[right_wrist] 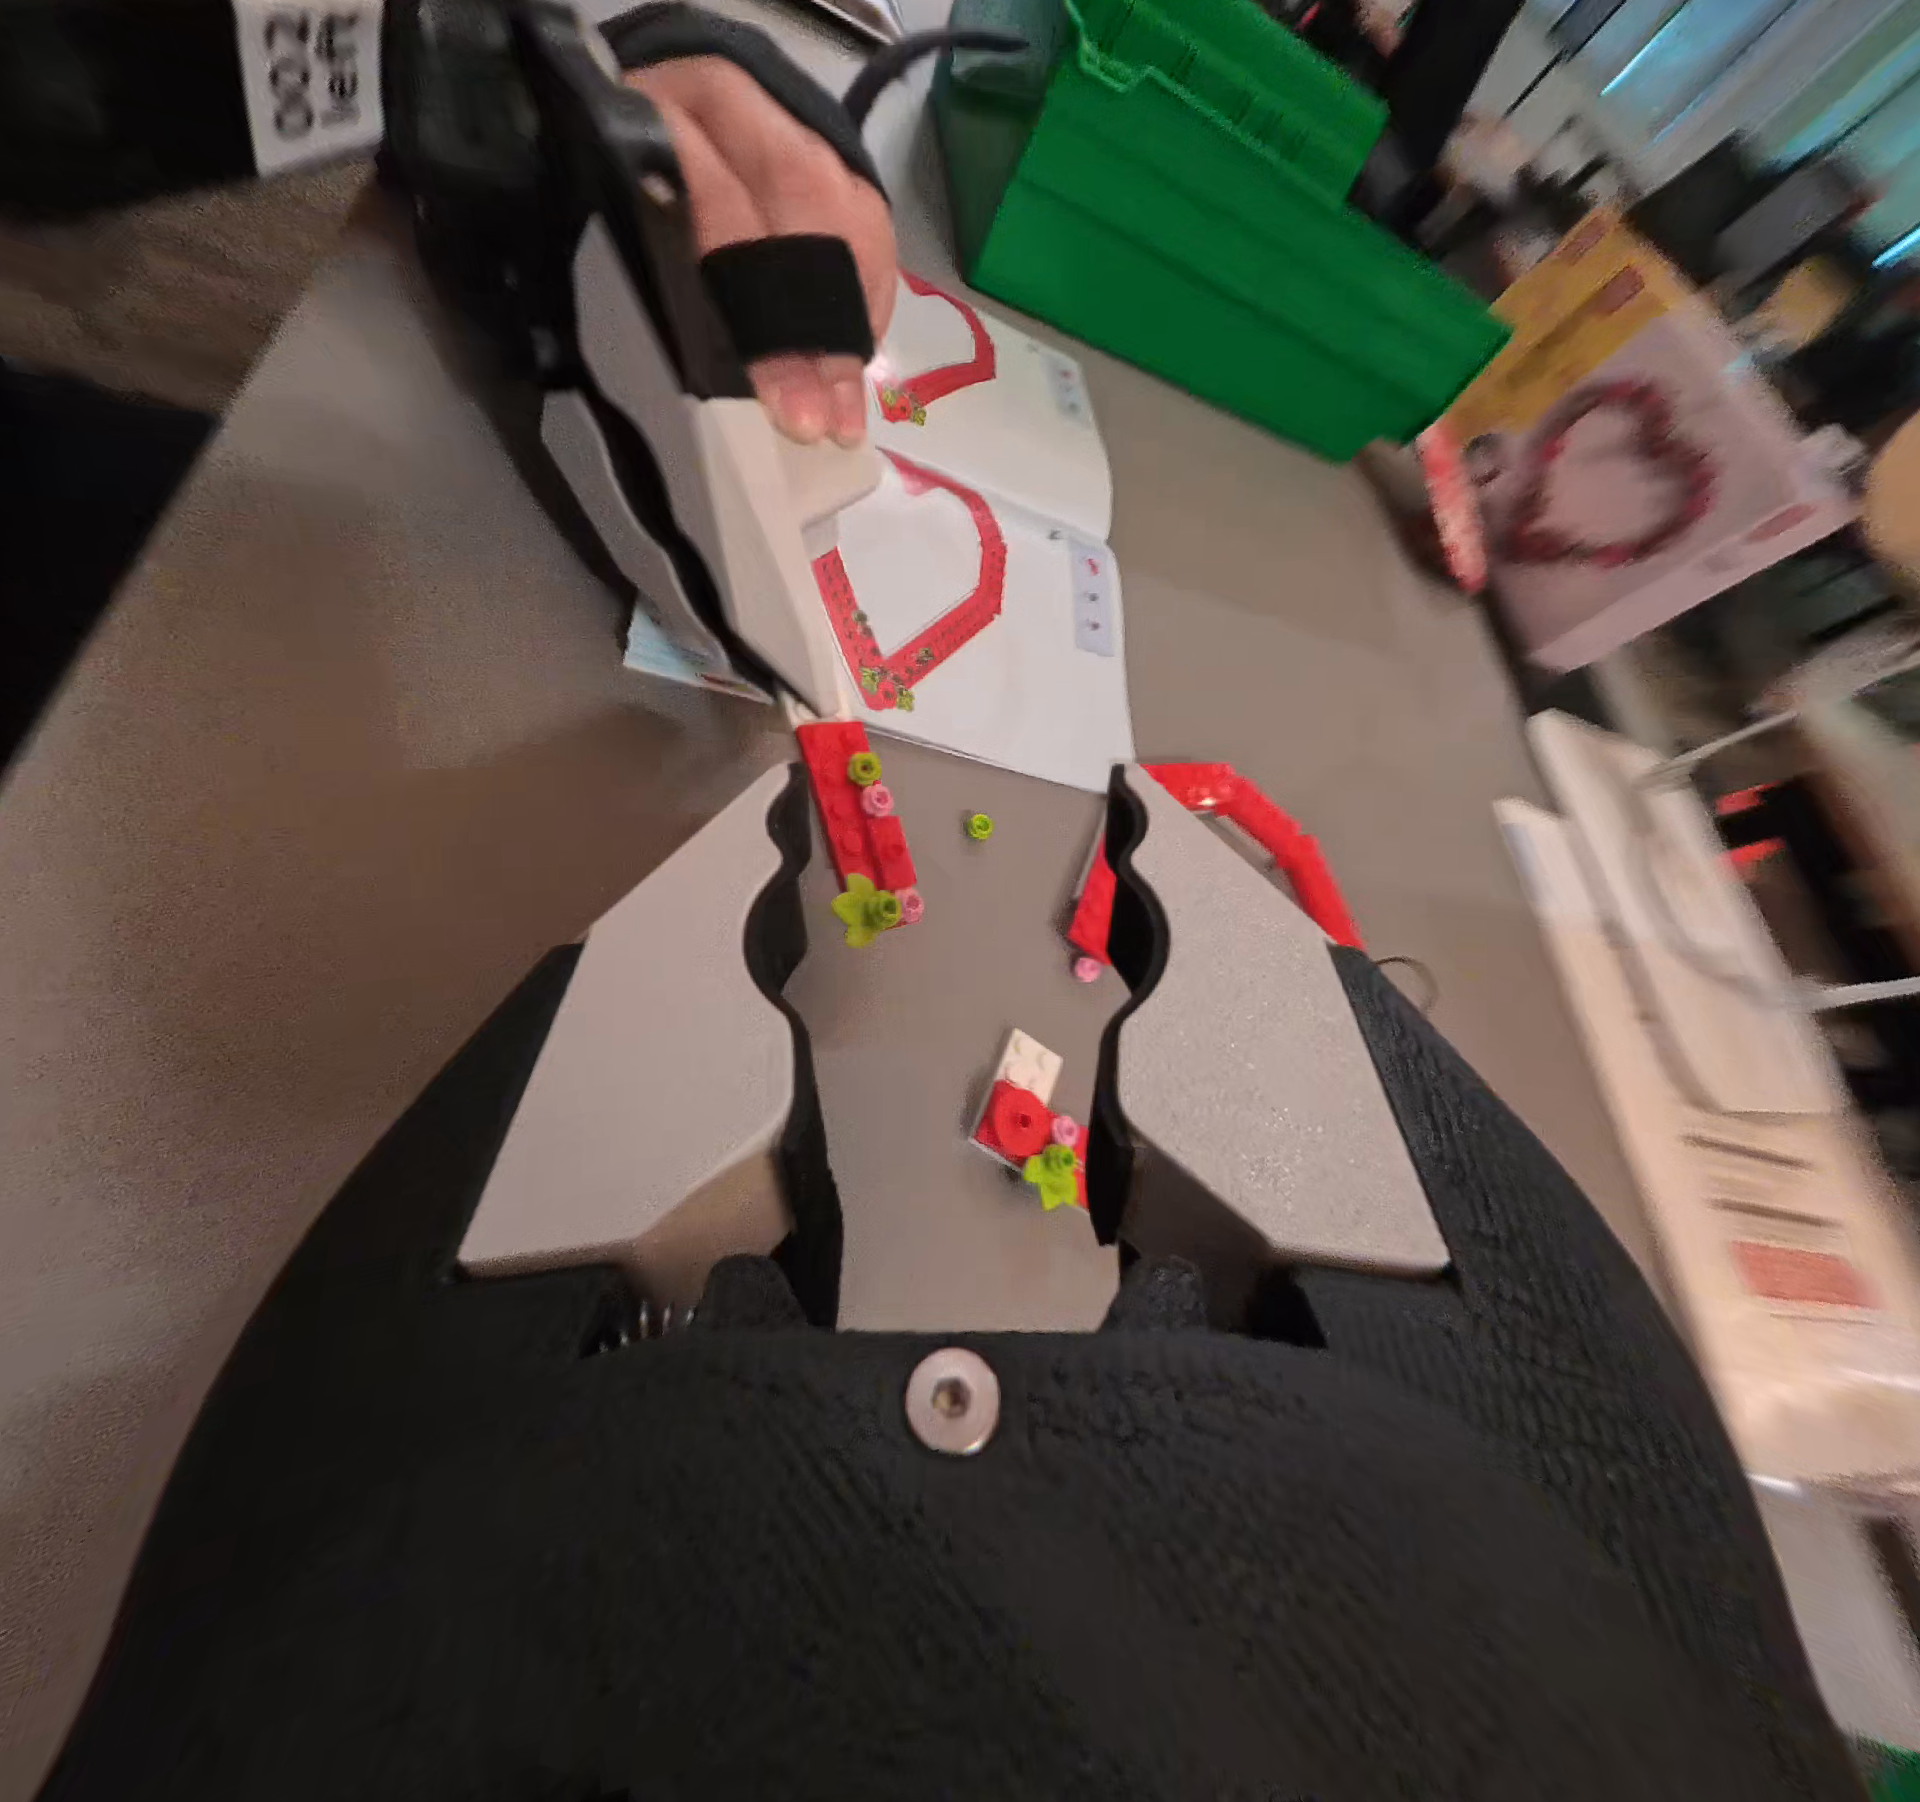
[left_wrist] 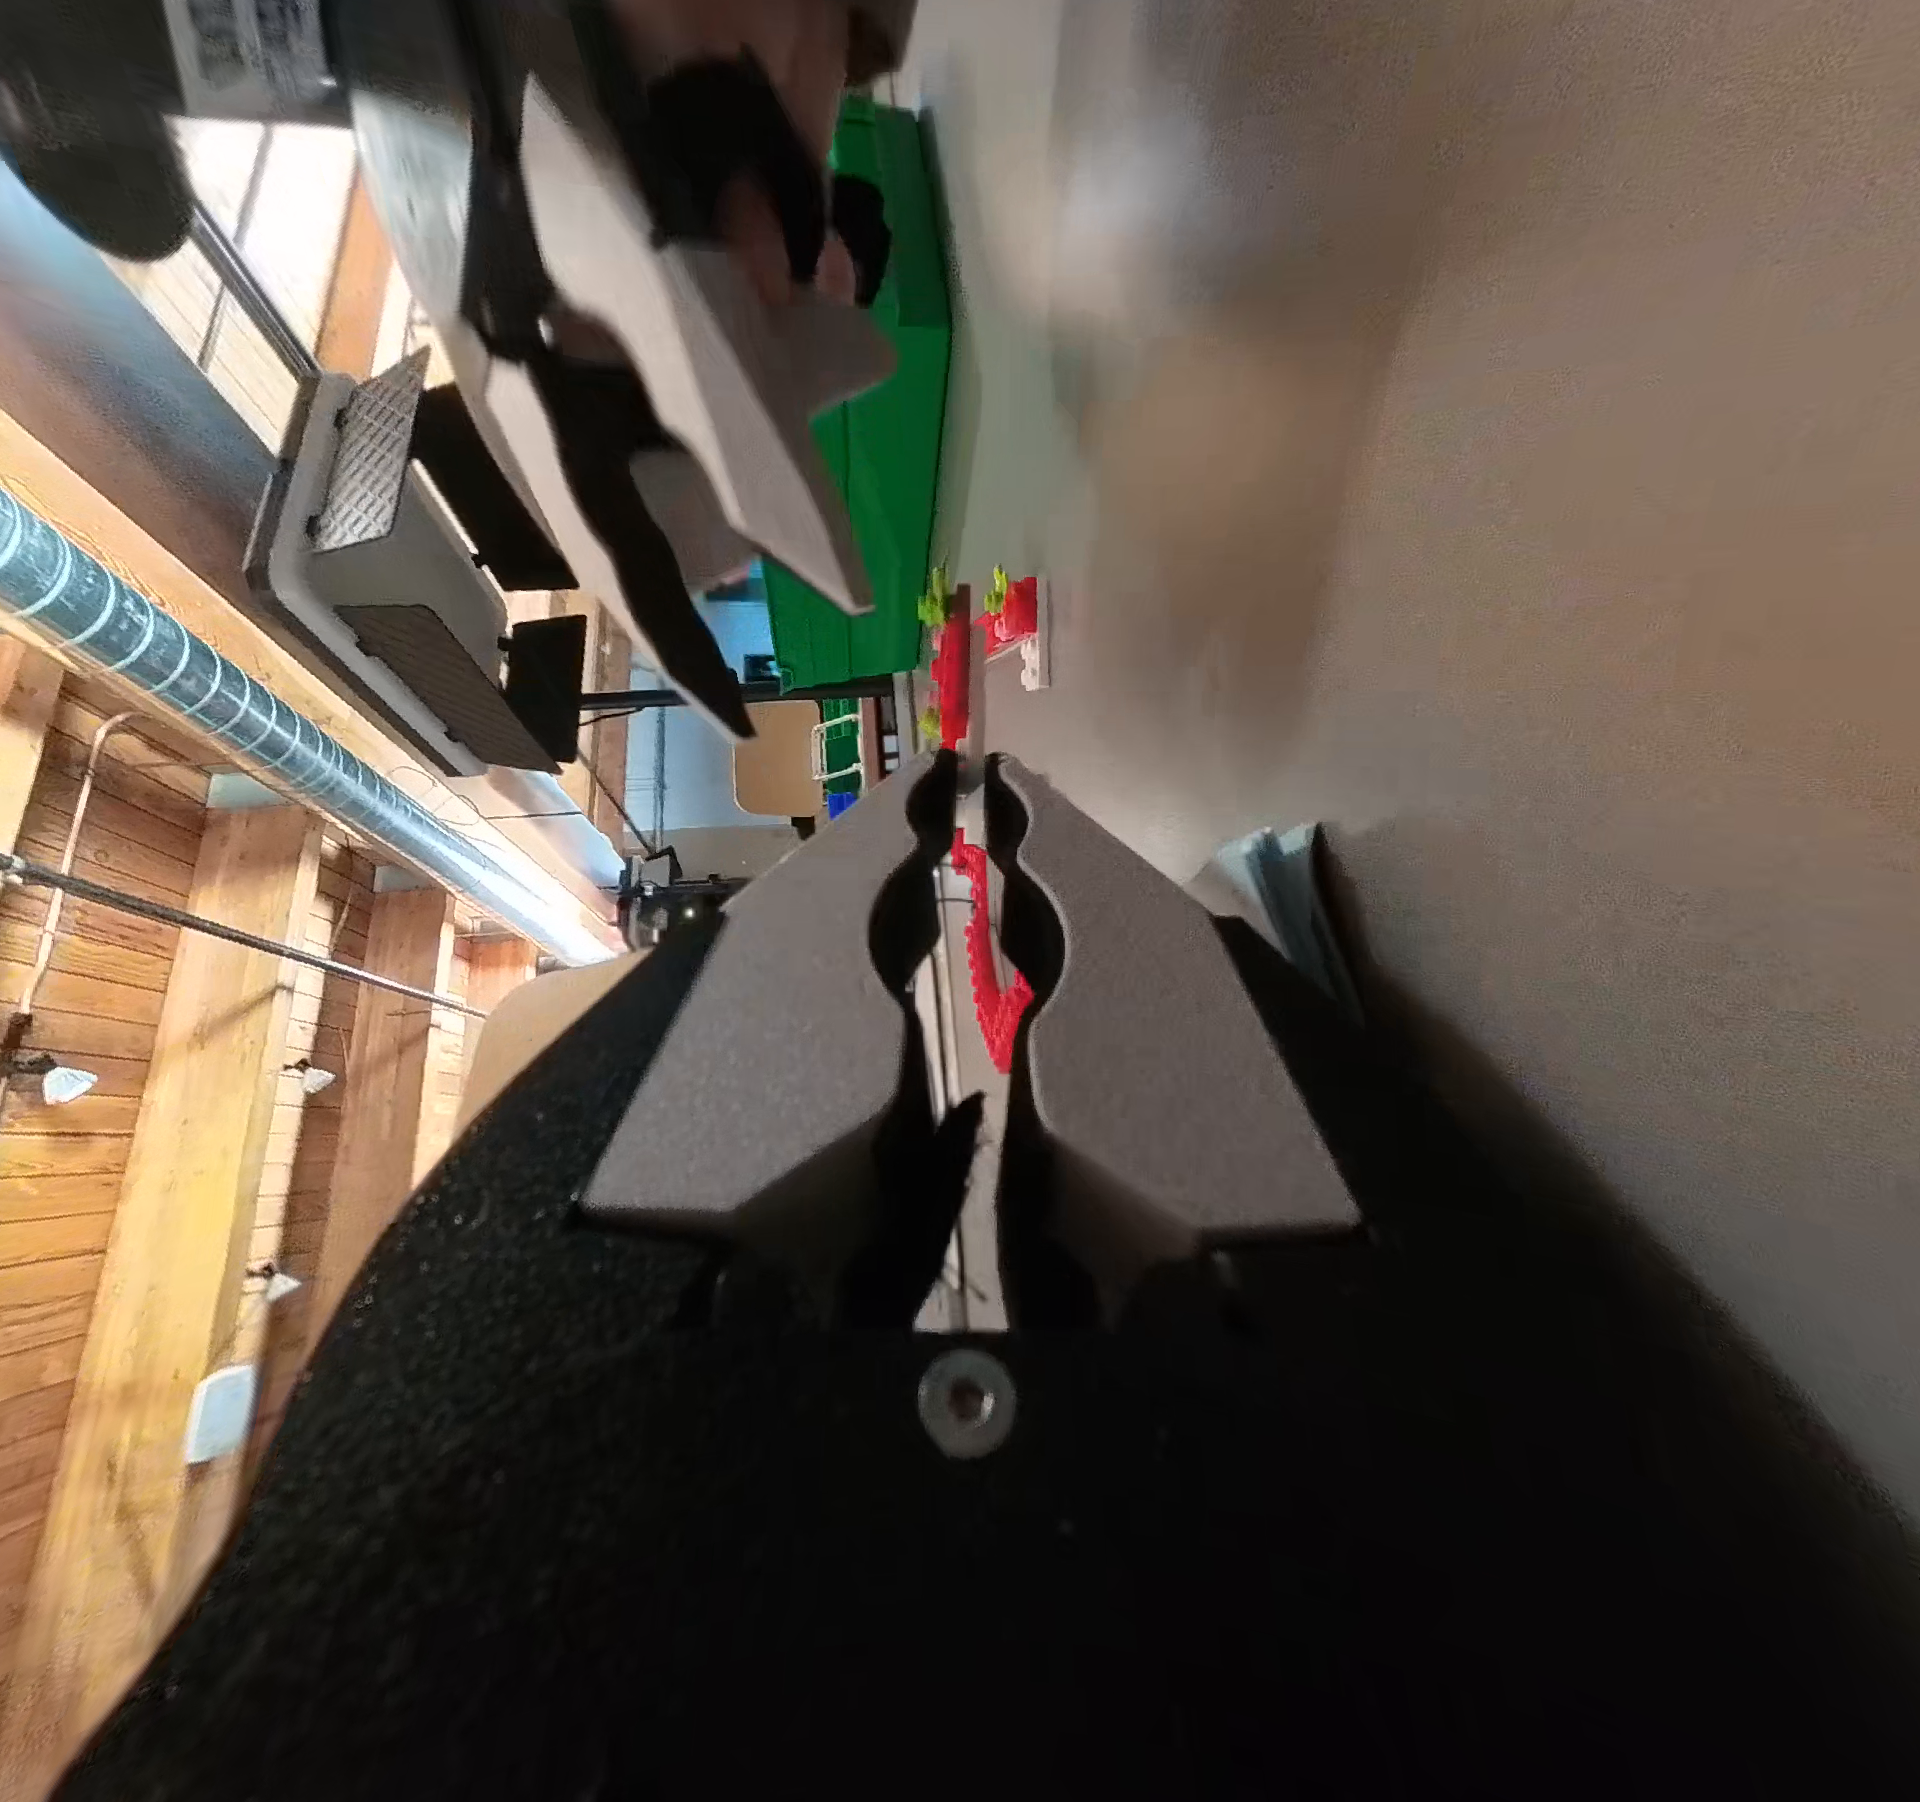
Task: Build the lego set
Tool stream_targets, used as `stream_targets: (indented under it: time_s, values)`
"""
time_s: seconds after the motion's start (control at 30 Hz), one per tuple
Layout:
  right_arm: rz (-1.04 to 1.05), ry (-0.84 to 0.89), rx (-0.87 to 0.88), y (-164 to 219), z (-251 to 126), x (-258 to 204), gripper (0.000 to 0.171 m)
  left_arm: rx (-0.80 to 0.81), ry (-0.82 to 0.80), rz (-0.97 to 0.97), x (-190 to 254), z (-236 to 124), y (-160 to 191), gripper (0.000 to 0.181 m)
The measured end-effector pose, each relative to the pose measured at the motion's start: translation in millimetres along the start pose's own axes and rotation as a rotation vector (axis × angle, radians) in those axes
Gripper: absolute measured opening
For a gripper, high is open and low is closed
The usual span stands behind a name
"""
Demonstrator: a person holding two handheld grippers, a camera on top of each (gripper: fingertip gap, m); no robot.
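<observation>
A red strip (right_wrist: pixel 857 822) with green and pink flower studs lies on the grey table (right_wrist: pixel 364 713); it also shows in the left wrist view (left_wrist: pixel 951 672). My left gripper (left_wrist: pixel 968 767) lies on its side with the jaws nearly closed, tips at the strip's far end; whether they pinch it is unclear. It also shows in the right wrist view (right_wrist: pixel 805 708). My right gripper (right_wrist: pixel 956 796) is wide open and empty above the table. Below it lie a green stud (right_wrist: pixel 978 825), a pink stud (right_wrist: pixel 1087 969) and a small white plate with red and flower pieces (right_wrist: pixel 1023 1113). A red arc (right_wrist: pixel 1252 833) lies to the right.
An open instruction booklet (right_wrist: pixel 997 609) lies behind the pieces. A green bin (right_wrist: pixel 1195 246) stands at the back, and the set's box (right_wrist: pixel 1621 474) lies at the right. A person's hand (right_wrist: pixel 790 194) holds the left gripper. More papers lie along the right edge.
</observation>
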State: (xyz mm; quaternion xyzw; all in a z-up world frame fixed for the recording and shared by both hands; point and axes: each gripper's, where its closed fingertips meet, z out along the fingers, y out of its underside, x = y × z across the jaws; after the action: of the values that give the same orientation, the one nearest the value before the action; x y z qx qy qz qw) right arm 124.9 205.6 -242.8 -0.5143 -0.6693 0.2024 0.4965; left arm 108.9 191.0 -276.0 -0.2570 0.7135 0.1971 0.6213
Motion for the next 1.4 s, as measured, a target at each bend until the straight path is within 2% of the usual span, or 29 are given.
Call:
stream_targets:
  time_s: [0.07, 0.2, 0.4, 0.57, 1.27, 1.4]
  values:
    - [-0.135, 0.065, -0.015, -1, -1, -10, 0.056, -0.004, -0.005, -0.026, -2, 0, 2, 0.002]
    - [-0.312, 0.137, -0.094, 4, 13, -28, 0.055, -0.006, -0.005, -0.039, -3, 0, 3, 0.002]
    - [-0.507, 0.26, -0.206, 13, 26, -27, 0.042, -0.009, -0.004, -0.03, -2, 0, 3, 0.002]
    - [-0.533, 0.322, -0.227, 18, 29, -23, 0.038, -0.01, 0.0, -0.035, -1, 0, 3, 0.002]
    - [-0.566, 0.32, -0.219, 19, 36, -31, 0.029, -0.002, 0.031, -0.023, 5, 1, 0, 0.002]
    - [-0.559, 0.335, -0.21, 16, 36, -28, 0.016, 0.005, 0.041, -0.032, 6, 1, -1, 0.002]
